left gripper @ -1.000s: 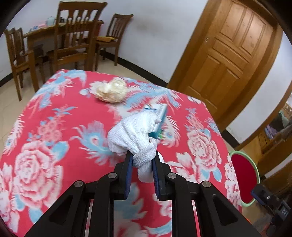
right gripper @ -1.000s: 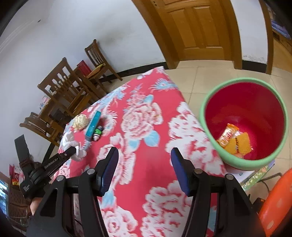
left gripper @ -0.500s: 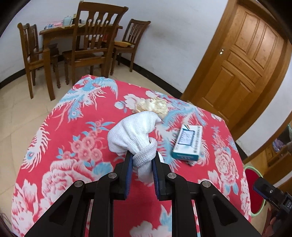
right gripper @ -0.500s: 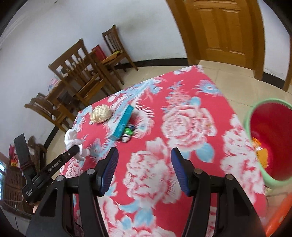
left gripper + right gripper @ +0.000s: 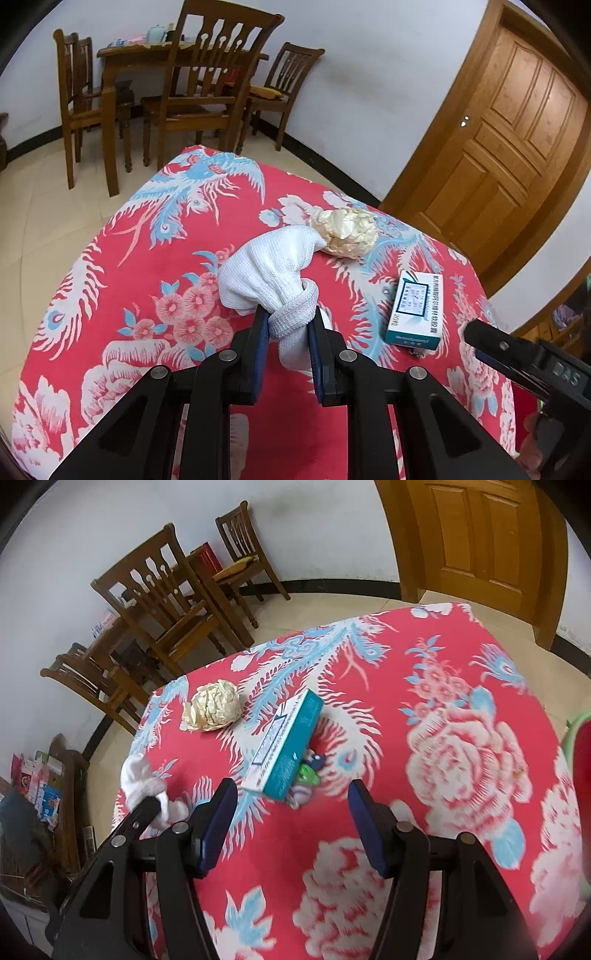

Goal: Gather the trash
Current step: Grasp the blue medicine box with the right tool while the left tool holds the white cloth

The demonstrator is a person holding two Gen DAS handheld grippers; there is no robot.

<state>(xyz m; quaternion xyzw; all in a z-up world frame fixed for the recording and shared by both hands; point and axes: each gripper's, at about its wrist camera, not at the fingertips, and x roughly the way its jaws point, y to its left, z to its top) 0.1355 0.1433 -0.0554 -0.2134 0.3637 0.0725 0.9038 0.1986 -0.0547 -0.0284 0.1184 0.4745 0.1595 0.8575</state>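
Left tongs (image 5: pixel 286 325) pinch a white cloth (image 5: pixel 266 269); right tongs (image 5: pixel 293 805) (just widening) gape, empty, over bare tablecloth (image 5: pixel 461 812).

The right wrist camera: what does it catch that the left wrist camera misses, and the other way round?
Only the right wrist view shows small colourful wrappers tucked beside the teal box, and the green rim of a red bin at the picture's edge.

Only the left wrist view shows plainly how the left tongs pinch the knotted white cloth, and the door's handle.

Both show the teal box, the crumpled paper ball, the red flowered tablecloth, the wooden chairs and the open, empty right tongs.
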